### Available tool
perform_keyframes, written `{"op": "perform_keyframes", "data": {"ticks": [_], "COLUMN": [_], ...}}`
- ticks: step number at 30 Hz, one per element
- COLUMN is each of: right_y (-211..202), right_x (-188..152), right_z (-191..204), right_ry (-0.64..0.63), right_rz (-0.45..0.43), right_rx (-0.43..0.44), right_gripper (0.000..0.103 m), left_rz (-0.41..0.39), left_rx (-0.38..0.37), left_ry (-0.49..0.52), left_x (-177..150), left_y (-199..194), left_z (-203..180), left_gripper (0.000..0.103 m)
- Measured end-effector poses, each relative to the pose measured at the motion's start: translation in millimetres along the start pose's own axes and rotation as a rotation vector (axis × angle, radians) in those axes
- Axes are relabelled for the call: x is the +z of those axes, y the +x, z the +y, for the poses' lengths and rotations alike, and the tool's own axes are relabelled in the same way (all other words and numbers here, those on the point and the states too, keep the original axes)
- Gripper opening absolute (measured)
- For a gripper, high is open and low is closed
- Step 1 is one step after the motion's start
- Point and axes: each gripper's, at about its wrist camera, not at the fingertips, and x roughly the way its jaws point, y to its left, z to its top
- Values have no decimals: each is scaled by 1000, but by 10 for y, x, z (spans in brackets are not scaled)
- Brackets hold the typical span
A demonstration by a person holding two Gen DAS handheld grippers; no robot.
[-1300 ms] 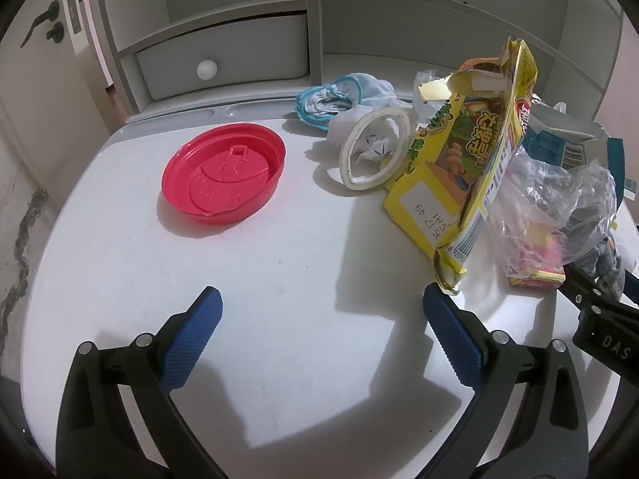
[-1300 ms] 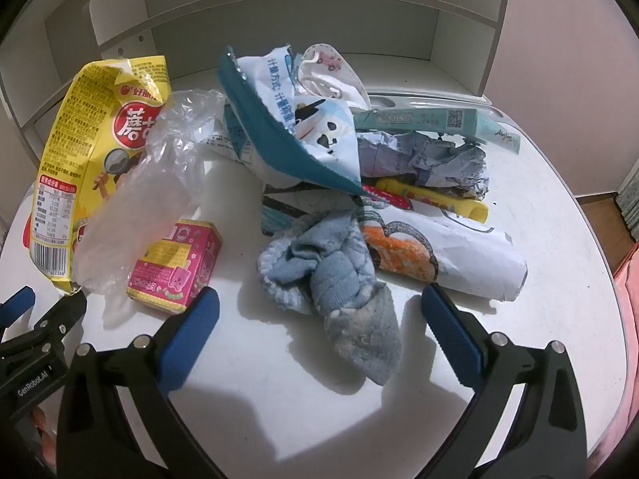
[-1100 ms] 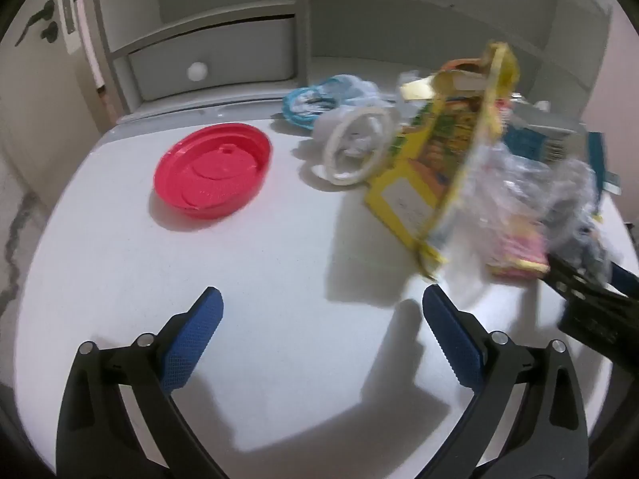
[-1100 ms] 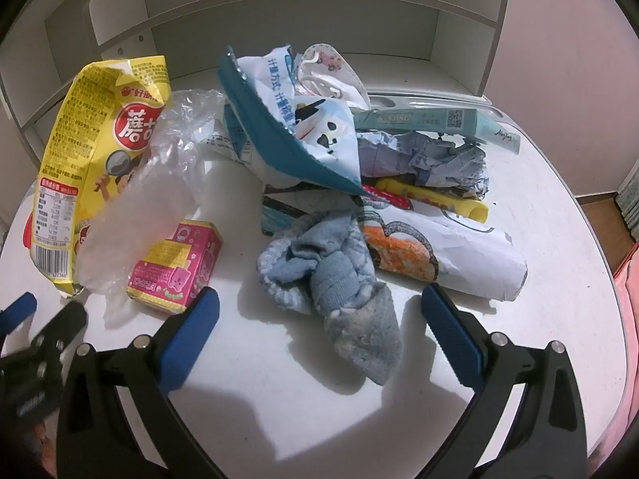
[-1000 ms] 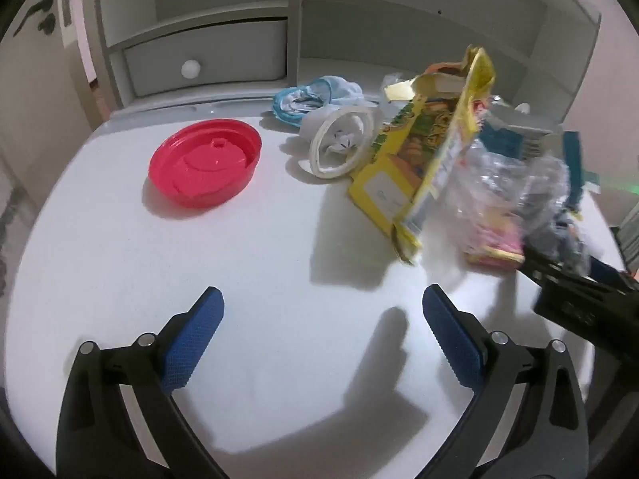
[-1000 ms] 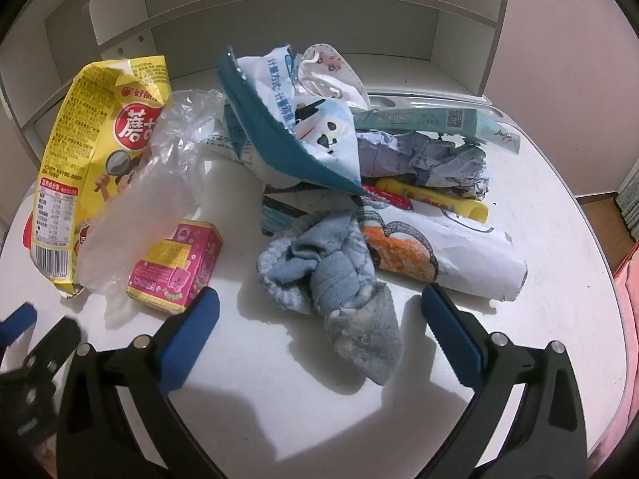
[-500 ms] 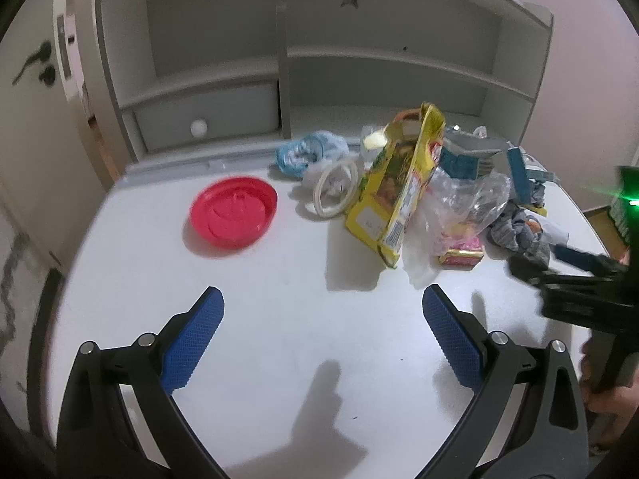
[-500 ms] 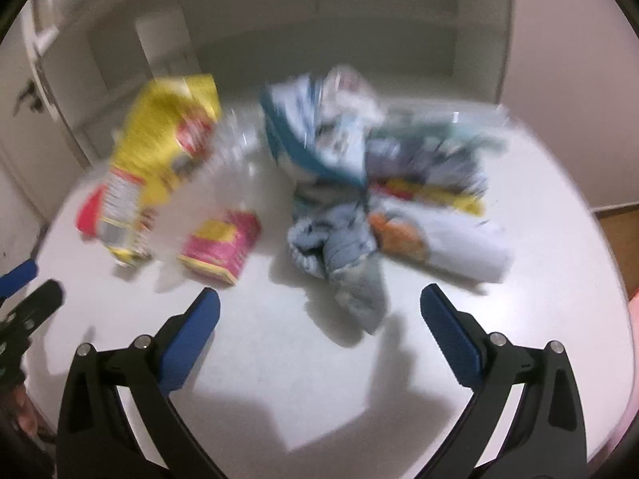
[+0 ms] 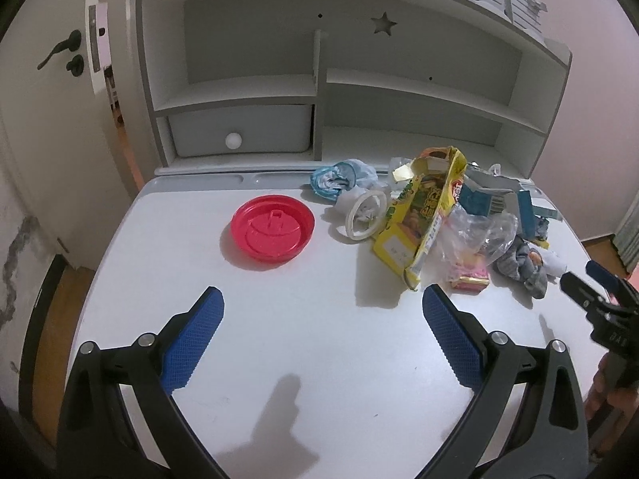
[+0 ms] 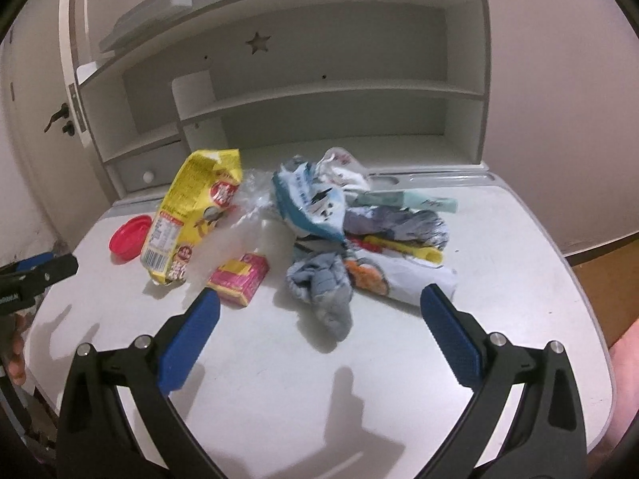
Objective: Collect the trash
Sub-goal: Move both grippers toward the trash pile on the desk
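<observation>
Two wide-spread claws, left claw (image 9: 322, 331) and right claw (image 10: 319, 325), above littered desk (image 9: 279, 359).

I'm looking at a white desk (image 9: 303, 343) with a hutch of shelves (image 9: 399, 88) at the back. Lying on the top: a red lid (image 9: 272, 231) left of the pile, a white ring (image 9: 365, 219) beside it, a blue-white cloth (image 9: 339, 175) behind. Yellow snack bag (image 10: 191, 215) leans upright, clear plastic bag (image 10: 255, 219) against it, pink carton (image 10: 239, 277) in front. Grey sock (image 10: 325, 291) touches a rolled printed paper (image 10: 403, 275); blue-white wrapper (image 10: 315, 203), crumpled grey cloth (image 10: 395, 219), a teal box (image 10: 407, 201), and what I think is a yellow tube (image 10: 399, 247), half buried
</observation>
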Motion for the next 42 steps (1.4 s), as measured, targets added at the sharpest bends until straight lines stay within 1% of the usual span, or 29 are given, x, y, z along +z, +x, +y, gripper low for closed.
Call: {"op": "perform_keyframes", "data": {"ticks": [8, 12, 20, 32, 42], "right_y": [-20, -21, 33, -25, -50], "right_x": [8, -2, -52, -47, -57], "right_z": [37, -3, -43, -78, -76], "right_ry": [-27, -17, -2, 2, 1], "right_rz": [-2, -6, 16, -12, -16], "right_rx": [-19, -16, -3, -23, -12], "right_gripper": [97, 97, 97, 97, 97], "left_rz": [7, 15, 22, 27, 29], "left_rx": [-7, -7, -8, 6, 10], "left_ry": [-9, -3, 2, -5, 6], "left_x": [-8, -11, -8, -21, -43], "left_y": [23, 44, 66, 79, 58], "left_z": [-51, -92, -116, -125, -189], "left_gripper": [97, 97, 97, 97, 97]}}
